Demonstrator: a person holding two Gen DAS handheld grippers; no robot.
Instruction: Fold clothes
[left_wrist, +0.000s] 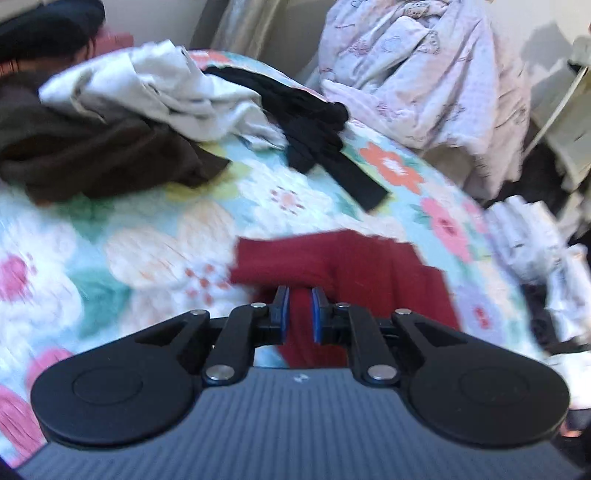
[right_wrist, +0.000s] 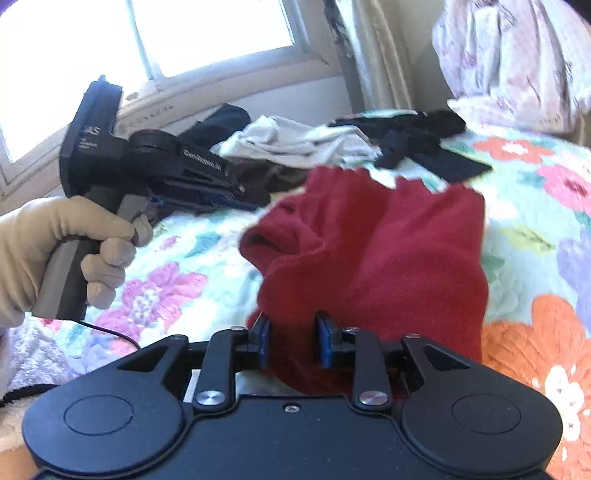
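1. The floral bedspread (left_wrist: 155, 236) fills most of both views: a pale blue-green ground printed with big orange, pink, white and purple flowers, and every garment lies on it.
2. A quilted pale pink blanket (left_wrist: 424, 70) is heaped at the far right edge of the bed, below a bright window (right_wrist: 177, 33) seen in the right wrist view.
3. The red garment (right_wrist: 376, 251) is the piece being handled. It is a deep crimson, fuzzy, knit-like cloth, bunched into thick rolls on its left side and flatter toward the right, with an uneven far edge. It lies on the near part of the bedspread, directly ahead of both grippers.
4. A pile of unfolded clothes sits well beyond it: a brown garment (left_wrist: 99, 158), a crumpled white garment (left_wrist: 155, 92) on top of the brown one, and a black garment (left_wrist: 317, 122) with a strap trailing toward the red cloth.
5. The right gripper (right_wrist: 291, 341) has a thick fold of red cloth between its blue pads, which are set fairly wide but pressed on the fabric.
6. The left gripper (left_wrist: 300, 314) is pinched narrowly on another fold of the same garment. In the right wrist view a beige-gloved left hand (right_wrist: 74, 247) grips its handle, and its fingers are hidden behind the red cloth.
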